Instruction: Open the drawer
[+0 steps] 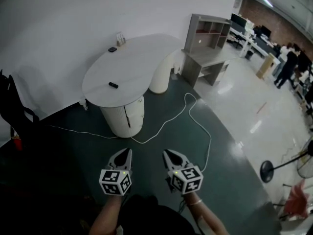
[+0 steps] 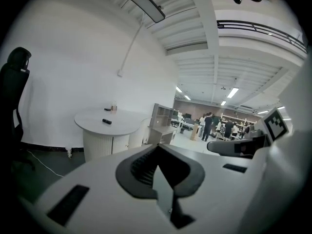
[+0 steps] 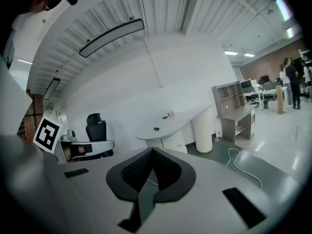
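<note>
the left gripper (image 1: 128, 153) and right gripper (image 1: 167, 154) are both clenched on nothing, held side by side as if waiting to approach; the drawer is probably in the round base (image 1: 124, 114) under the white desk (image 1: 132, 62), well ahead. closing that gap likely comes first

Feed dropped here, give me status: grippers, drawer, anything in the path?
Left gripper and right gripper both shut, empty. White cabinet under the table far ahead, untouched, closed. White cable lies across the floor between.
</note>
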Demonstrator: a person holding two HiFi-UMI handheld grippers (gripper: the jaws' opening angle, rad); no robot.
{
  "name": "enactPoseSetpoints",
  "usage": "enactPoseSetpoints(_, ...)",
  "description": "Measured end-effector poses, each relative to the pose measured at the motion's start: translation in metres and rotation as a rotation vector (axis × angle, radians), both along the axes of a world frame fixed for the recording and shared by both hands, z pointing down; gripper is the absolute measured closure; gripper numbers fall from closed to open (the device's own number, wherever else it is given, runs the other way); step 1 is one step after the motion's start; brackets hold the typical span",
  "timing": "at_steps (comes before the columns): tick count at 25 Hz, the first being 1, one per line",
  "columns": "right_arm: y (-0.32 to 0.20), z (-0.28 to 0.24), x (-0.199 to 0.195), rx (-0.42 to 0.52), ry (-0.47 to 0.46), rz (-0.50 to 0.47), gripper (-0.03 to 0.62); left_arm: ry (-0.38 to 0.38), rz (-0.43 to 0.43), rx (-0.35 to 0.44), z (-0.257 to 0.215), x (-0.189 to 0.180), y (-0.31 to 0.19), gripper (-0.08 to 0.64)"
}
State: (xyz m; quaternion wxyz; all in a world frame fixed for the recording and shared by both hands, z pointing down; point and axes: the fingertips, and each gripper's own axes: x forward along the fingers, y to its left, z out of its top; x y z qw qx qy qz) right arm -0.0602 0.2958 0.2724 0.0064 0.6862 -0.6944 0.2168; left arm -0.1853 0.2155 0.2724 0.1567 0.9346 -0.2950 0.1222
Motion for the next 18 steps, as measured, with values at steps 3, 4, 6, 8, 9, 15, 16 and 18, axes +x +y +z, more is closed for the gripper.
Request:
enactPoseSetpoints(3,-0.003,0.005,0.007,-0.003,0.016,-0.015,0.589,0.003,0.0,-0.006,0.002,0.011,-0.002,0.558)
enactPoseSetpoints(4,-0.005,0.007,0.009,-0.009,0.01,-0.017,0.589,-0.001,0.003,-0.009,0.003,0.014,-0.003,0.558)
enactPoseSetpoints(6,-0.012,0.013,0.016,-0.015,-0.004,-0.015,0.589,-0.013,0.012,-0.011,0.007,0.023,-0.009,0.558)
enactPoseSetpoints(8,-0.024,0.017,0.026,-0.012,-0.004,-0.016,0.589,-0.022,0.019,-0.013,0.013,0.034,-0.022,0.558)
enactPoseSetpoints(9,-0.033,0.02,0.032,-0.011,-0.003,-0.017,0.589,-0.027,0.021,-0.017,0.017,0.041,-0.03,0.558)
enactPoseSetpoints(15,-0.108,0.036,0.079,-0.039,0.0,-0.008,0.589,-0.041,0.018,-0.041,0.04,0.085,-0.111,0.557)
enactPoseSetpoints(16,-0.124,0.036,0.09,-0.046,0.008,-0.001,0.589,-0.042,0.017,-0.045,0.042,0.094,-0.127,0.557)
enactPoseSetpoints(18,-0.154,0.036,0.11,-0.051,0.008,0.006,0.589,-0.041,0.015,-0.052,0.043,0.109,-0.158,0.557)
